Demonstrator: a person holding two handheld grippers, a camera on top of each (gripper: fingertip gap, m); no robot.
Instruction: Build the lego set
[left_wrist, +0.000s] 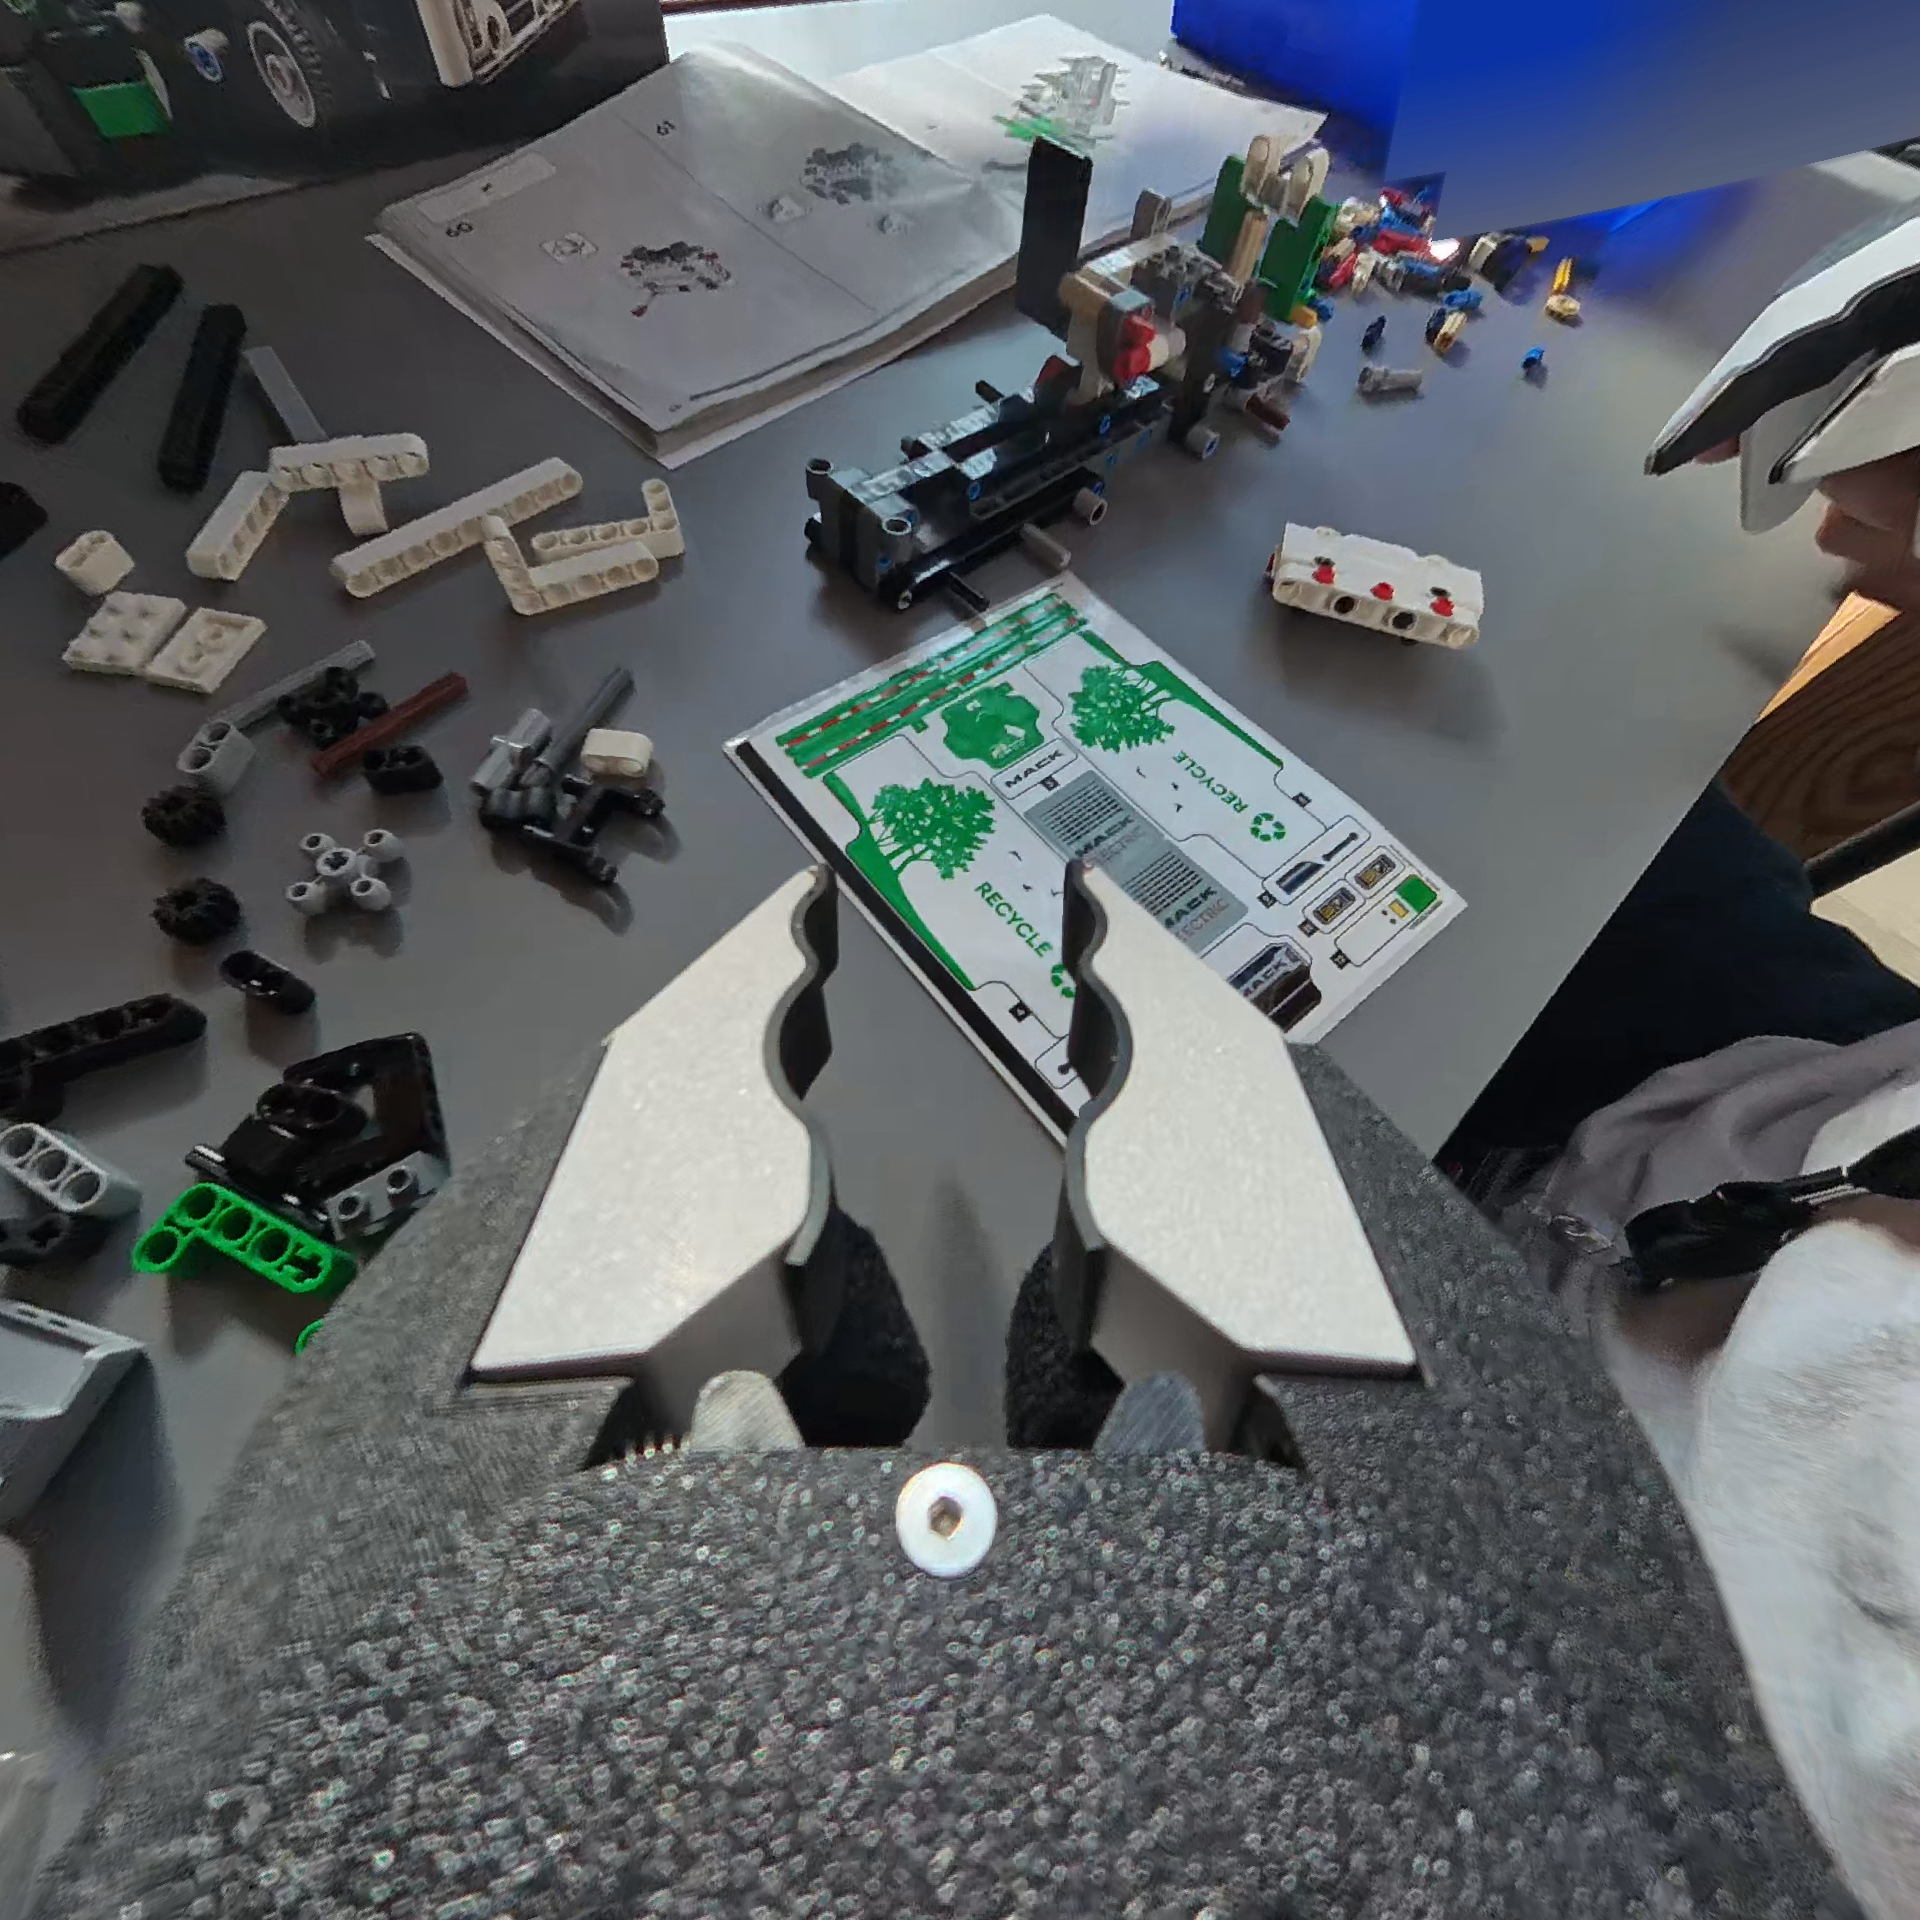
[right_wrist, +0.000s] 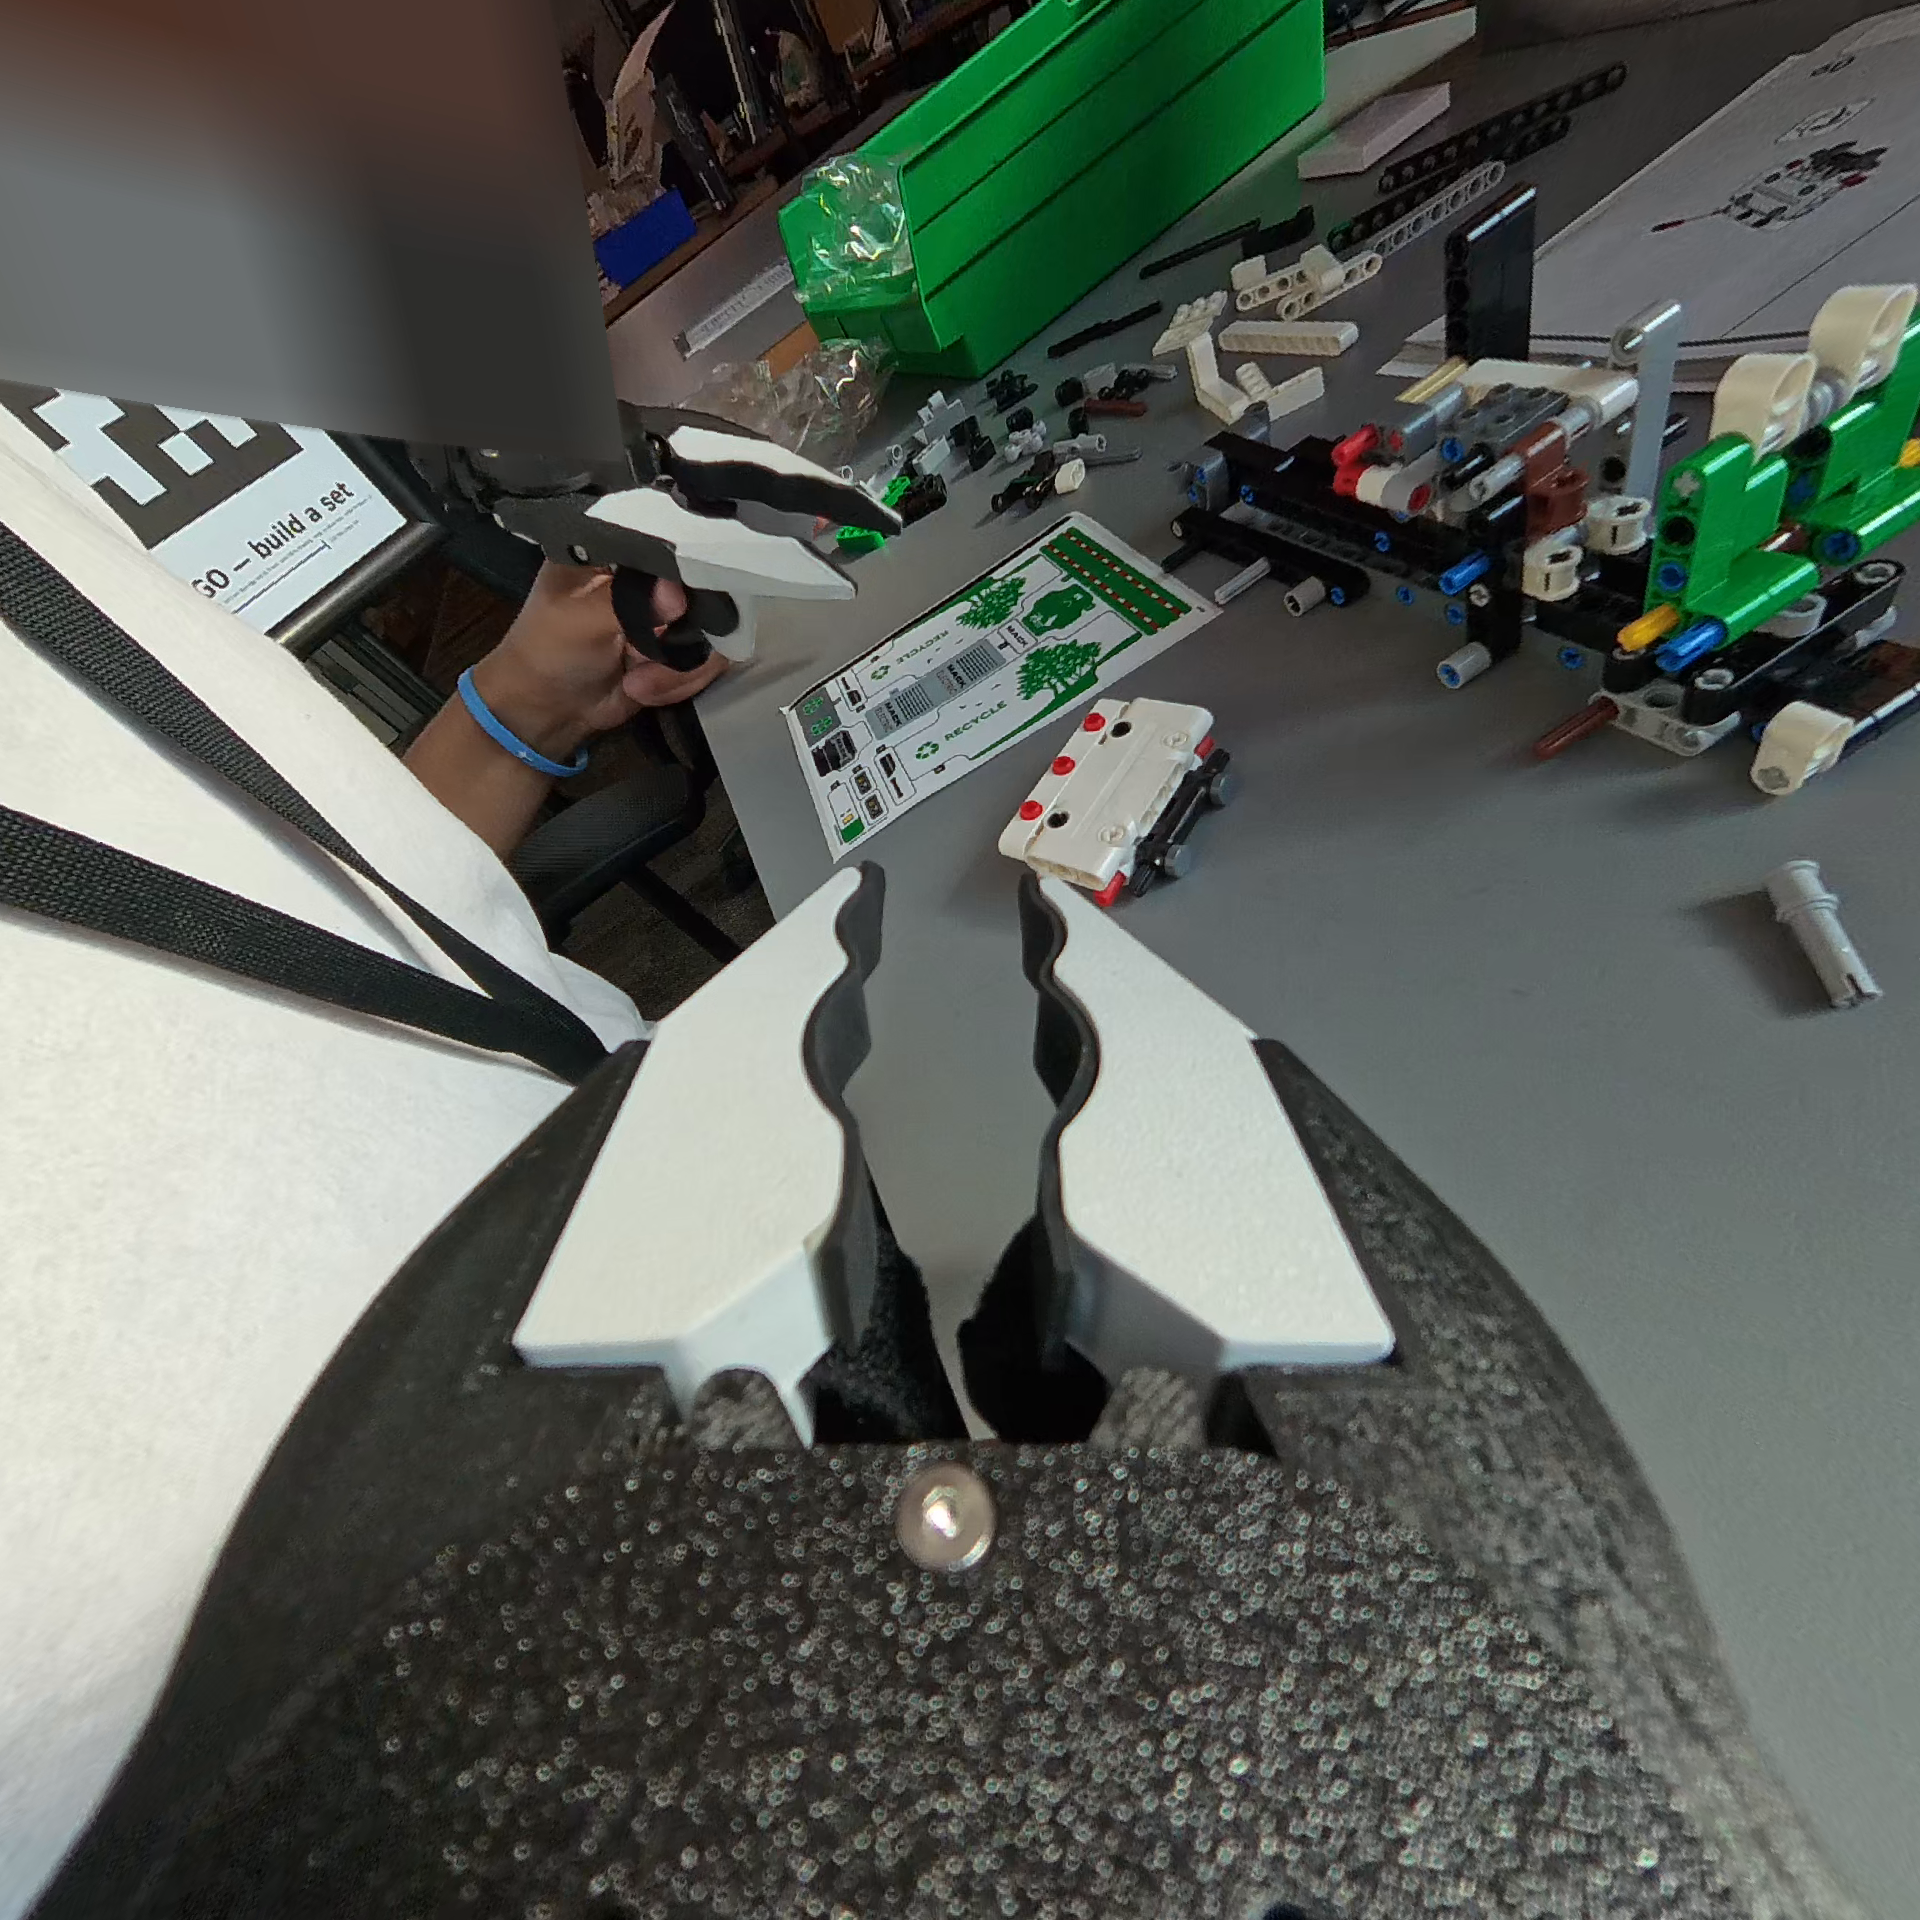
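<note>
- Sticker sheet (left_wrist: 1091, 821), printed in green and white, lies flat on the grey bench (left_wrist: 1507, 727), under the left gripper (left_wrist: 951, 883), whose fingers stand apart and bare.
- Right gripper (right_wrist: 951, 883) hangs over bare bench, jaws released and bare, just short of a white brick block with red pins (right_wrist: 1117, 795).
- Half-built truck chassis (left_wrist: 1049, 447) stands beyond the sheet, before an open instruction booklet (left_wrist: 727, 249).
- Loose white beams (left_wrist: 457, 530) and dark connectors (left_wrist: 561, 779) lie scattered to the left.
- A grey pin (right_wrist: 1818, 935) lies apart.
</note>
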